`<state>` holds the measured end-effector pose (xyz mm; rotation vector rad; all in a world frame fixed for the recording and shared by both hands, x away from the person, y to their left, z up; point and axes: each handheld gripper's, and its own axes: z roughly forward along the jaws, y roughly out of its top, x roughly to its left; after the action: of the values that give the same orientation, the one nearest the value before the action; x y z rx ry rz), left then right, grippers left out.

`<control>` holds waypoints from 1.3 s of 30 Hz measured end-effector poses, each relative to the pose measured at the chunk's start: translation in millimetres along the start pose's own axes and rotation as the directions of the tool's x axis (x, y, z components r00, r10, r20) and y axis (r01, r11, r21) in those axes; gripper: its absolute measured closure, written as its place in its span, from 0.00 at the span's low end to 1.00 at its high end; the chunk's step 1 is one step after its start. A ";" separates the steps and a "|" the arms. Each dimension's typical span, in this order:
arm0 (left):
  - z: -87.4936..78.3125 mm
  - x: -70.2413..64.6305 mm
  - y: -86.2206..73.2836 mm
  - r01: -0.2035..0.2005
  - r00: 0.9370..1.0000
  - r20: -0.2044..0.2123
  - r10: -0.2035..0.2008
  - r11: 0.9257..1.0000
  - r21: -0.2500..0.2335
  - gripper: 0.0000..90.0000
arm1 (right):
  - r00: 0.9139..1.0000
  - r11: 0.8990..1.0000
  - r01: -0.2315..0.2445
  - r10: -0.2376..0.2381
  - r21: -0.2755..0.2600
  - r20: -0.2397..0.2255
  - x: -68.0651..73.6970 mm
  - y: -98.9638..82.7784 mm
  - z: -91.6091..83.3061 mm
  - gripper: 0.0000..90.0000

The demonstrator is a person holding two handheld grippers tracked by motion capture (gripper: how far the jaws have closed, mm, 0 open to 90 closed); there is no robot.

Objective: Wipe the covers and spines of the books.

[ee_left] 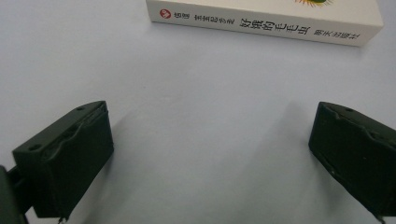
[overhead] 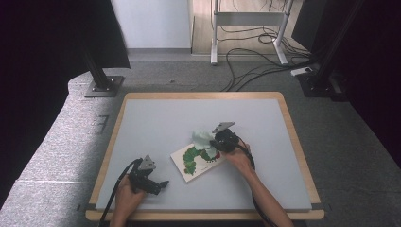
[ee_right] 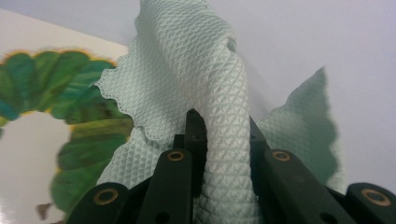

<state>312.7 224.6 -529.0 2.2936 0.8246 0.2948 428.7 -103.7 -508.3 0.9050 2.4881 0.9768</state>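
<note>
— Jaws, right gripper [ee_right: 223, 140]: state?
— Closed on a bunched fold of pale green waffle-weave cloth [ee_right: 201, 79]; the fabric stands up between them and spills to both sides.

— Item one, cloth: location?
— High view: held at the right gripper [overhead: 218, 140], over the upper right corner of the picture book [overhead: 197, 161]. Right gripper view: one scalloped edge hangs over the cover's green caterpillar drawing [ee_right: 60, 116] (touching or just above, cannot tell).

— Item two, picture book?
— Lies flat on the grey desk [overhead: 161, 118], cover up, turned at an angle, near the middle. Left gripper view: white spine [ee_left: 261, 21] faces the camera, printed characters along it, a small red round mark at one end.

— Jaws, left gripper [ee_left: 210, 154]?
— Wide apart, nothing between them, only bare desk surface [ee_left: 196, 93].

— Left gripper: location?
— High view: near the desk's front edge, held in the person's left hand [overhead: 126, 191], resting low at the left gripper [overhead: 158, 185], jaws pointing toward the book, well apart from it.

— Right hand [overhead: 239, 158]?
— Grips its tool from the book's right side, cable trailing back along the forearm.
</note>
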 end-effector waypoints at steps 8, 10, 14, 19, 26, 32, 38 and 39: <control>0.1 0.0 0.0 0.000 1.000 0.000 0.000 1.000 0.000 0.00 | 0.998 0.999 0.035 -0.035 -0.008 -0.051 20.4 5.8 2.7 0.87; 0.0 0.0 0.0 0.000 1.000 0.000 0.000 1.000 0.000 0.00 | 0.995 0.999 0.043 -0.044 -0.020 -0.086 29.8 7.9 4.5 0.87; 0.0 0.0 0.0 -0.001 1.000 0.000 0.001 1.000 0.000 0.00 | 0.992 0.998 0.063 -0.065 -0.021 -0.111 43.3 11.6 5.9 0.87; 0.0 0.0 0.0 -0.001 1.000 0.000 0.001 1.000 0.000 0.00 | 0.983 0.995 0.087 -0.092 -0.038 -0.158 63.9 16.6 8.9 0.87; 0.0 -0.1 0.0 0.000 1.000 -0.001 0.000 1.000 0.000 0.00 | 0.968 0.989 0.139 -0.147 -0.053 -0.203 89.3 22.5 11.4 0.87; 0.0 -0.1 0.0 0.000 1.000 0.000 0.000 1.000 0.000 0.00 | 0.955 0.984 0.170 -0.178 -0.057 -0.235 106.5 28.0 13.8 0.87; 0.0 -0.1 0.0 0.000 1.000 0.001 0.000 1.000 -0.001 0.00 | 0.950 0.979 0.194 -0.203 -0.060 -0.236 116.4 41.3 24.8 0.87; 0.1 -0.1 0.0 0.001 1.000 0.001 -0.001 1.000 -0.001 0.00 | 0.951 0.979 0.193 -0.201 -0.059 -0.234 116.6 44.0 27.2 0.87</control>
<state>312.6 224.5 -529.1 2.2924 0.8246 0.2942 374.2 11.6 -504.2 0.5404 2.6848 1.1141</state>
